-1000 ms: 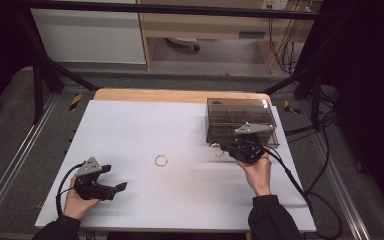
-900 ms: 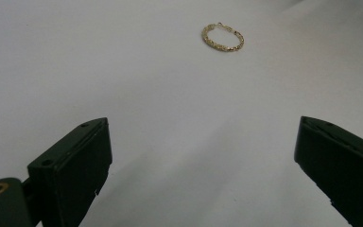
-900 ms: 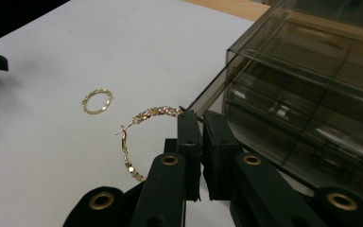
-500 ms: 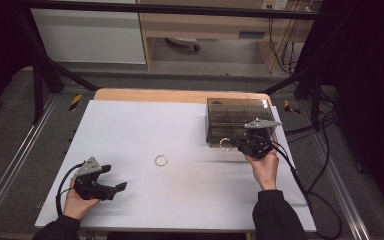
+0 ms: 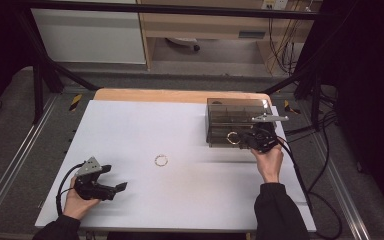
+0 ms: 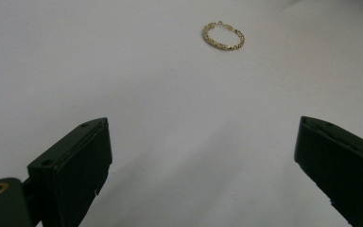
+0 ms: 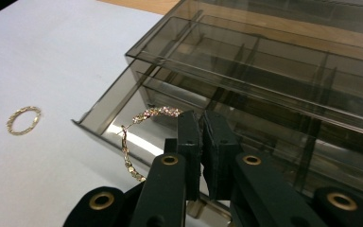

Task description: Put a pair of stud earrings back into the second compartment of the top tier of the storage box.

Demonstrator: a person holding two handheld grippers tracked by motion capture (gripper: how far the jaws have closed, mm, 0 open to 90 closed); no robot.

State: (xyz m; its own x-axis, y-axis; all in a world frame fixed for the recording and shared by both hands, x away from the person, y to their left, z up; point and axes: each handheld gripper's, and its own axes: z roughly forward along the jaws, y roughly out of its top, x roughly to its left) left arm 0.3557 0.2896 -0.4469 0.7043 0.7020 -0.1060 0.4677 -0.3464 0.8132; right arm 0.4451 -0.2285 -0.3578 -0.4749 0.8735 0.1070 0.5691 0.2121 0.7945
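Rightward and toward the far side the right-hand tongs (image 5: 250, 139) have travelled, carrying a gold chain bracelet (image 5: 233, 138) from the open white table (image 5: 130, 125) up to the smoked plastic organiser box (image 5: 237, 117); the left-hand tongs (image 5: 111, 179) have not shifted at all.

Biggest thing first: the table, mostly bare. On it, just ahead of the right tongs (image 7: 202, 124), stands the organiser box (image 7: 283, 61) with its lower drawer (image 7: 118, 118) pulled out towards the person. The right jaws are pressed together on the bracelet (image 7: 139, 137), which hangs in a loop to the left of the tips, draped over the drawer's front lip, part inside the rim and part outside as far as I can judge.

What matters for the next move, I reckon, is that the drawer's open tray lies directly ahead of and below those pinched jaws, its long side running across their line, so a short push forward would put the chain over a compartment before letting go.

Near the person's left hand, the other tongs rest low with jaws well apart, gripping nothing. A second gold bracelet (image 6: 223, 36) lies flat straight ahead of them, well clear of the tips, and far nearer to this hand than to the right one.
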